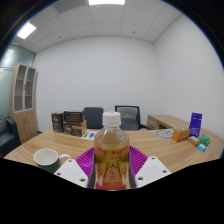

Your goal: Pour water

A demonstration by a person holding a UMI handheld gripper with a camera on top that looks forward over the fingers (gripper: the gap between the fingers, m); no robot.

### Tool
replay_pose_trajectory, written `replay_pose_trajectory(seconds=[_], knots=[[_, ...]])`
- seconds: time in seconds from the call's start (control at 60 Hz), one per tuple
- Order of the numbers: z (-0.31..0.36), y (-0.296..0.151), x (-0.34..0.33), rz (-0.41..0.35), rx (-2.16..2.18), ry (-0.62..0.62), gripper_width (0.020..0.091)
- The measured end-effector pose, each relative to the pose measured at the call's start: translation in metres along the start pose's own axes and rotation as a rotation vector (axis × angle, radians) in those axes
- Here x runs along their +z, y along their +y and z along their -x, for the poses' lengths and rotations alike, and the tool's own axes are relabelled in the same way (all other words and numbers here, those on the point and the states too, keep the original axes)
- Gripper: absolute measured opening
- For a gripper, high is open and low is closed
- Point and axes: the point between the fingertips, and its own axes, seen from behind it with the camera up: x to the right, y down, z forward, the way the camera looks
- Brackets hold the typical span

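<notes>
Bottle [111, 150] upright between fingers [71, 171], both pads clamped on it; mug [46, 157] beside

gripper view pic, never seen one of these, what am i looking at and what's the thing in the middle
There is no robot arm here. A person carries a hand-held two-finger tool, and a wide-angle camera mounted on it looks forward along the fingers. That is why the room bends like a bubble.

The two white shapes at the bottom are the tool's fingers, each with a purple pad on its inner face. Between them stands a clear bottle with a white cap, an orange label and pale liquid inside. The pads press on both its sides, so the tool holds it.

Ahead lies a wooden table. A white cup stands on it to the left of the bottle, and boxes sit farther right. Office chairs stand beyond the table.
</notes>
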Motion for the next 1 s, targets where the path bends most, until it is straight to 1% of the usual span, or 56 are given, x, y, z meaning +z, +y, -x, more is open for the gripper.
replay_pose_trajectory(seconds=[0.05,0.117,0.2,0.217,0.233,0.333,0.35,0.367,0.417,0.433,0.45,0.567,0.583,0.633,0.65,0.683,0.75,0.85,1.0], knots=[[-0.006,0.013,0.006,0.02,-0.012,0.01,0.0474],[-0.012,0.02,0.01,0.027,-0.022,0.014,0.0472],[-0.005,0.033,0.016,0.072,-0.002,0.011,0.0473],[-0.005,0.033,0.016,0.074,0.002,0.012,0.0475],[-0.005,0.03,0.016,0.059,0.007,0.012,0.0473],[-0.008,0.033,0.013,0.057,0.035,0.011,0.0477],[-0.01,0.021,0.013,0.061,0.036,0.007,0.0475],[-0.008,0.031,0.012,0.054,0.029,0.005,0.0479],[-0.008,0.033,0.012,0.047,0.027,0.005,0.0484],[-0.008,0.033,0.012,0.046,0.027,0.006,0.0507],[-0.008,0.033,0.012,0.046,0.027,0.007,0.0513],[-0.006,0.034,0.01,0.064,0.016,-0.001,0.0624],[-0.006,0.035,0.008,0.074,0.013,-0.006,0.066],[-0.003,0.036,0.002,0.1,0.01,-0.022,0.0836],[-0.004,0.034,-0.001,0.097,0.017,-0.028,0.086],[-0.003,0.029,-0.008,0.088,0.012,-0.038,0.0829],[-0.009,0.024,-0.027,0.08,-0.02,-0.025,0.0845],[-0.013,0.022,-0.061,0.069,-0.046,-0.016,0.0847],[-0.007,0.023,-0.127,0.059,0.007,-0.069,0.0846]])
